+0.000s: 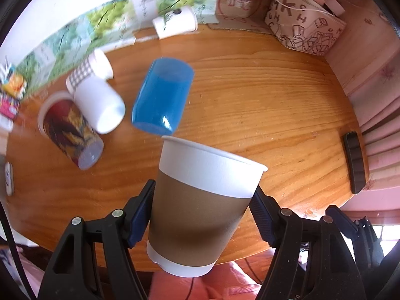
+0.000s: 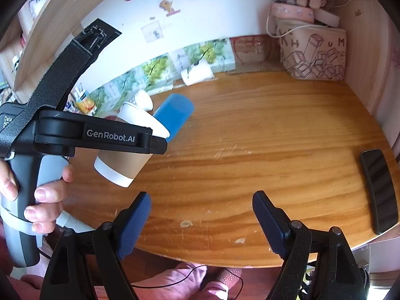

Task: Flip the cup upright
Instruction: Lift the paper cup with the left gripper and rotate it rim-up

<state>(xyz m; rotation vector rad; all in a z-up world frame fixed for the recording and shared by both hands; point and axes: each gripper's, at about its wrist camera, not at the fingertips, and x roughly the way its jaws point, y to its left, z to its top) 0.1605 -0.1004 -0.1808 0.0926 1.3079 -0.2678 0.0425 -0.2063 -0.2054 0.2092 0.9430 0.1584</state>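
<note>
My left gripper [image 1: 201, 215] is shut on a brown-and-white paper cup [image 1: 200, 205], holding it in the air above the wooden table [image 1: 262, 105], mouth up and tilted. The same cup [image 2: 125, 155] shows in the right wrist view, clamped in the left gripper [image 2: 140, 138] held by a hand. My right gripper [image 2: 200, 215] is open and empty above the table's front edge. A blue cup [image 1: 162, 97] lies on its side on the table beyond the held cup; it also shows in the right wrist view [image 2: 175, 115].
Several other cups lie on their sides at the left: a white one [image 1: 100, 105], a patterned red one [image 1: 70, 132], a checked one [image 1: 92, 67], and one by the wall [image 1: 175, 22]. A black phone [image 1: 355, 160] lies at the right edge. A printed box [image 1: 305, 27] stands back right.
</note>
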